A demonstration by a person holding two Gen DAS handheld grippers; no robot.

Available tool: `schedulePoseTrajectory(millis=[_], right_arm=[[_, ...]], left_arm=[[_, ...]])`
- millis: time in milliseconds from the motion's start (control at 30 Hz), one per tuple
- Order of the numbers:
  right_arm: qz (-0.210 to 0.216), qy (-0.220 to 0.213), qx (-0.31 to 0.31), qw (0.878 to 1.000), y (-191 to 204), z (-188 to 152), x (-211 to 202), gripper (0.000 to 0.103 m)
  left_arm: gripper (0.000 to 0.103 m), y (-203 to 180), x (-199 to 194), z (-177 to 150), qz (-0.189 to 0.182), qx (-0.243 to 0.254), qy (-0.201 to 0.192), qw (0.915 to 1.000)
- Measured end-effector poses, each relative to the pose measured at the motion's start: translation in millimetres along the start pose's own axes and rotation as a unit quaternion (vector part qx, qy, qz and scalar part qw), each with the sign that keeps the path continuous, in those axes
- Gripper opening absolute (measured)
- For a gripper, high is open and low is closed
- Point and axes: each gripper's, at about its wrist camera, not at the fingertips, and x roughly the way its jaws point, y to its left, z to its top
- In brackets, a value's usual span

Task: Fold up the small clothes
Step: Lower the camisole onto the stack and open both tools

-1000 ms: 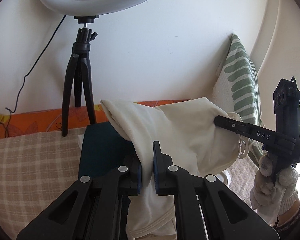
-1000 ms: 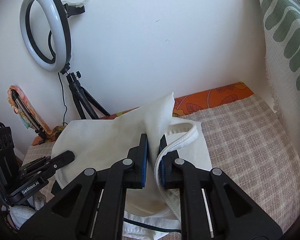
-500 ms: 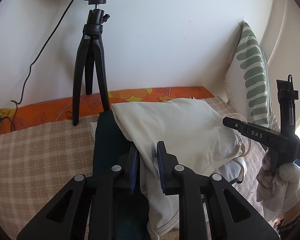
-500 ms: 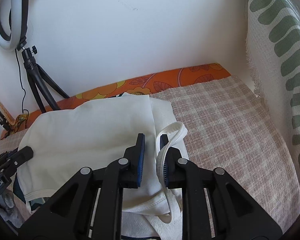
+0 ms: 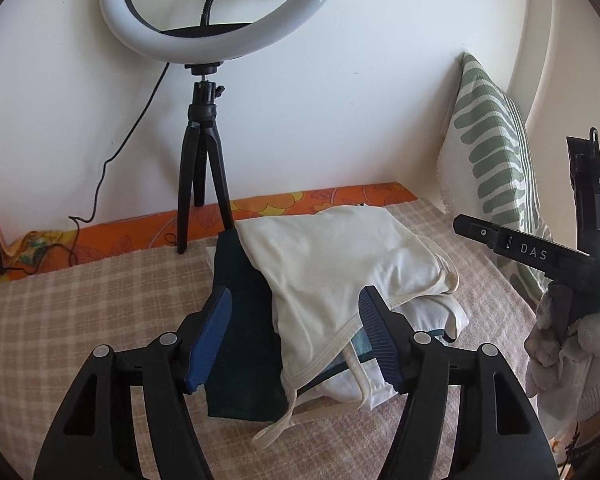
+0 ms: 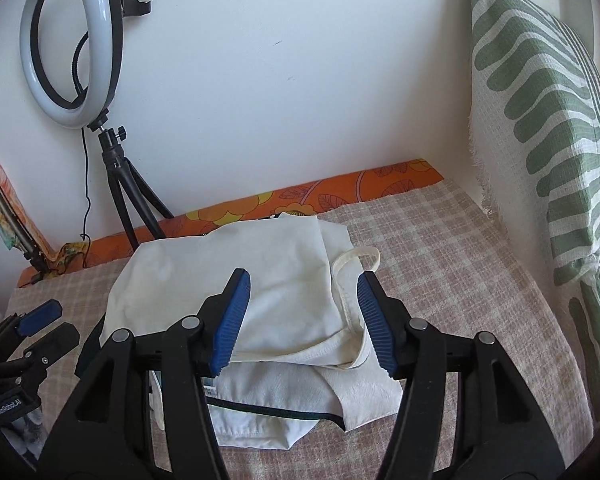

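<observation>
both grippers are seen spread wide with nothing held. the left gripper (image 5: 294, 334) is hung over the near edge of the clothes pile; the right gripper (image 6: 302, 320) is hung over the pile's right part. a cream garment (image 5: 340, 264) is laid folded on top of the pile, its strap trailing toward the camera in the left view. a dark green cloth (image 5: 240, 320) is seen beneath it on the left side, and a white garment (image 6: 284, 408) with dark trim underneath. the pile is rested on a checked blanket (image 6: 440, 248). a ring light (image 5: 220, 4) on a tripod (image 5: 204, 176) is stood behind, a green-striped pillow (image 6: 548, 128) at the right.
</observation>
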Motion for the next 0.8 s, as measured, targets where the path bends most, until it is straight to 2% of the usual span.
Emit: schedulePoseTrajectory(millis=[433, 467, 500, 567, 800], right_arm=[[0.004, -0.031, -0.011, 0.999, 34, -21, -91, 0.059], [0.006, -0.032, -0.011, 0.999, 37, -24, -98, 0.061], [0.008, -0.036, -0.011, 0.999, 40, -27, -105, 0.072], [0.008, -0.05, -0.016, 0.999, 46, -34, -120, 0.084], [0.008, -0.058, -0.014, 0.998, 64, -56, -159, 0.084]], left_arm=[[0.072, -16, -87, -18, 0.005, 0.023, -0.042, 0.9988], [0.073, -17, -94, -21, 0.004, 0.024, -0.046, 0.9986], [0.073, -18, -102, -23, 0.005, 0.025, -0.049, 0.9984], [0.073, -19, -115, -28, 0.006, 0.029, -0.056, 0.998], [0.077, -18, -157, -47, 0.01, 0.04, -0.073, 0.9965]])
